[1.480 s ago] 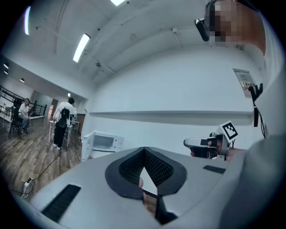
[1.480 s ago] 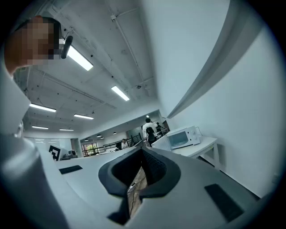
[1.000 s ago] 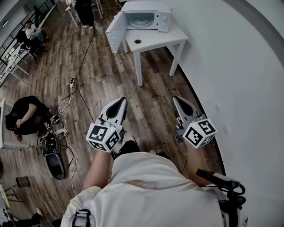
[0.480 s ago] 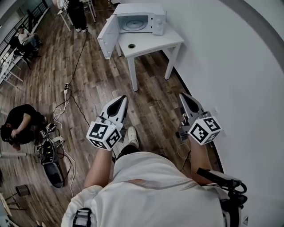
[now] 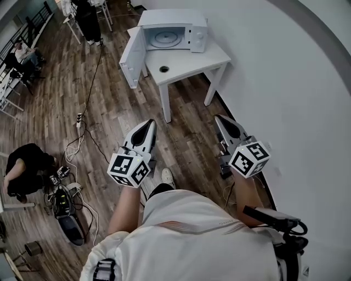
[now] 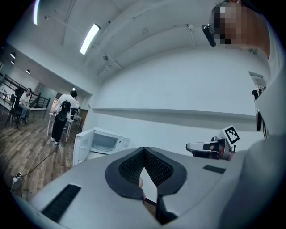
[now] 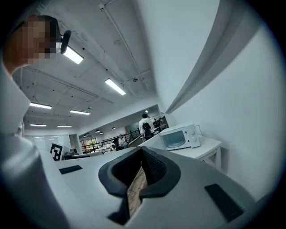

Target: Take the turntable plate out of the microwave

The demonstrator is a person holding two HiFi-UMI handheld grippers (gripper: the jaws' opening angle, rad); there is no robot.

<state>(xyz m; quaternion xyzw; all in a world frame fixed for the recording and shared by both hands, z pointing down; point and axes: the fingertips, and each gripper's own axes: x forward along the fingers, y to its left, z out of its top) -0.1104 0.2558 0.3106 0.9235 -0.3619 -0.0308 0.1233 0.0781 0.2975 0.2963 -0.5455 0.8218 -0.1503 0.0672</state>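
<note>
The white microwave (image 5: 171, 28) stands on a small white table (image 5: 192, 57) far ahead, its door (image 5: 133, 57) swung open to the left. The round glass turntable plate (image 5: 164, 37) lies inside the cavity; the right gripper view also shows the plate (image 7: 176, 144). My left gripper (image 5: 147, 127) and right gripper (image 5: 224, 122) are held side by side over the wooden floor, well short of the table. Both point level toward the microwave (image 6: 105, 142), shut, with nothing between the jaws.
A small dark round object (image 5: 164, 69) lies on the table in front of the microwave. The white wall (image 5: 296, 82) runs along the right. A person (image 5: 24, 164) crouches on the floor at left beside cables (image 5: 82, 123) and gear. Another person (image 5: 88, 16) stands beyond the table.
The floor and the crouching person have slid back in the head view as I walk toward the table. Both grippers travelled along, still shut and side by side.
</note>
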